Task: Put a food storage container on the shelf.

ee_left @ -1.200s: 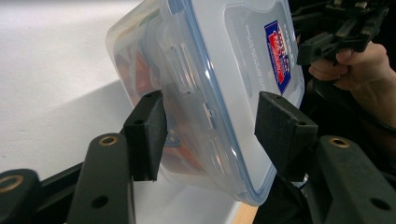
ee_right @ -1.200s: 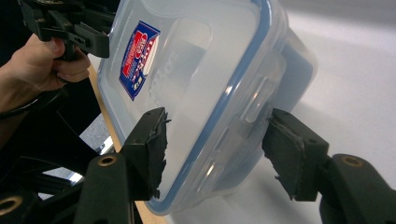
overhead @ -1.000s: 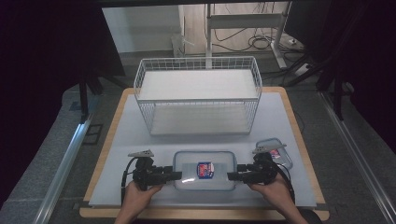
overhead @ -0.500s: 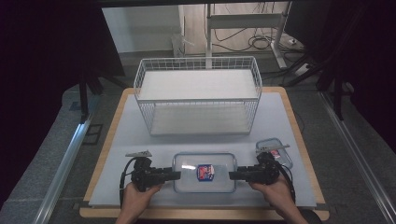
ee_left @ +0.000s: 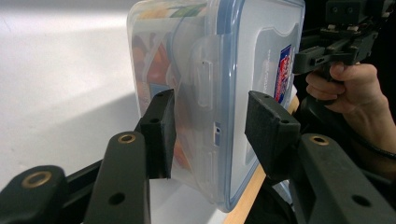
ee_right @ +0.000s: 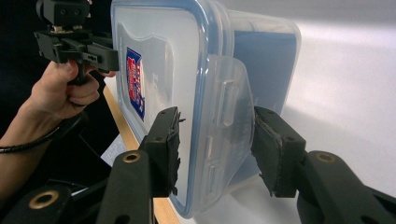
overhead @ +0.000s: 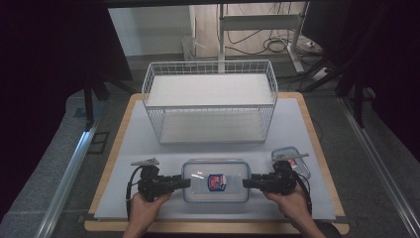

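High view, left claw and right claw flanking lidded container

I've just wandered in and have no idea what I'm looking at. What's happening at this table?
A person is holding a two-jaw gripper in each hand and working on a clear plastic food container with a blue-rimmed lid. The left gripper and right gripper sit at its two short ends, jaws open around the side latches. The container rests on the table, in front of a white wire basket. A smaller container lies beside the right hand.
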Demonstrator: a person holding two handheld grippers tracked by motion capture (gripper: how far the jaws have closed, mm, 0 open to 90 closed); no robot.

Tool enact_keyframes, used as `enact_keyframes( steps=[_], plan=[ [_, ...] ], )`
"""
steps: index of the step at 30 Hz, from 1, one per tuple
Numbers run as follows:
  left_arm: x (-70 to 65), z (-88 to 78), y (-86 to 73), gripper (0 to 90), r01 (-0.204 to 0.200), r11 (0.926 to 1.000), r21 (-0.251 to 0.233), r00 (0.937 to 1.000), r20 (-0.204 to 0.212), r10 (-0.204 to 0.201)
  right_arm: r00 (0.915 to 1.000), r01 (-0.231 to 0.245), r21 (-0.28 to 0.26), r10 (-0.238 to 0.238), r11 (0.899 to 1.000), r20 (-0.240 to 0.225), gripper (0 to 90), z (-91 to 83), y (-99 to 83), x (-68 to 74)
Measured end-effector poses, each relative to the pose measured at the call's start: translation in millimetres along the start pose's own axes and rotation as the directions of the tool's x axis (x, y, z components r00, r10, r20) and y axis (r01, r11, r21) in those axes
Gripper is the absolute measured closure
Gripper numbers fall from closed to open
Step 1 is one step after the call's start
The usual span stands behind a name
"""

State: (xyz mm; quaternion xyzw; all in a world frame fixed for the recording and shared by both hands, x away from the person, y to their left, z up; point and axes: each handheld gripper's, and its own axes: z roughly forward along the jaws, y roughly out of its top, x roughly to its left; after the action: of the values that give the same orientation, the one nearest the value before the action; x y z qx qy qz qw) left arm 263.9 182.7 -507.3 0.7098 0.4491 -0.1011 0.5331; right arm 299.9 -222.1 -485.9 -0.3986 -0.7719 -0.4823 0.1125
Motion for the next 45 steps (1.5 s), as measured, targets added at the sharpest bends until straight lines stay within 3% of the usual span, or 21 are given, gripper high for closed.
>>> enact_keyframes(
  steps=[9, 22, 29, 45],
  plan=[
    [-15.0, -13.0, 20.4, 54.2, -0.069, 0.9962, -0.052, 0.9975, -0.015, 0.069, 0.9969, 0.078, -0.047, -0.078, 0.996, -0.003, 53.7, -10.9, 22.5, 11.2],
    [-31.3, -33.7, 57.5, 54.1, -0.129, 0.9868, -0.099, 0.9911, -0.047, 0.124, 0.9934, 0.109, -0.103, -0.112, 0.989, -0.025, 53.8, -19.5, 61.0, 22.6],
    [-30.4, -38.2, 70.2, 54.5, -0.133, 0.9841, -0.117, 0.9909, -0.036, 0.130, 0.9910, 0.128, -0.123, -0.132, 0.984, -0.023, 54.0, -23.1, 80.3, 27.3],
    [-38.6, -48.4, 122.2, 54.5, -0.171, 0.9769, -0.128, 0.9851, -0.038, 0.168, 0.9887, 0.143, -0.178, -0.149, 0.974, -0.020, 54.3, -34.8, 117.0, 32.0]
  ],
)
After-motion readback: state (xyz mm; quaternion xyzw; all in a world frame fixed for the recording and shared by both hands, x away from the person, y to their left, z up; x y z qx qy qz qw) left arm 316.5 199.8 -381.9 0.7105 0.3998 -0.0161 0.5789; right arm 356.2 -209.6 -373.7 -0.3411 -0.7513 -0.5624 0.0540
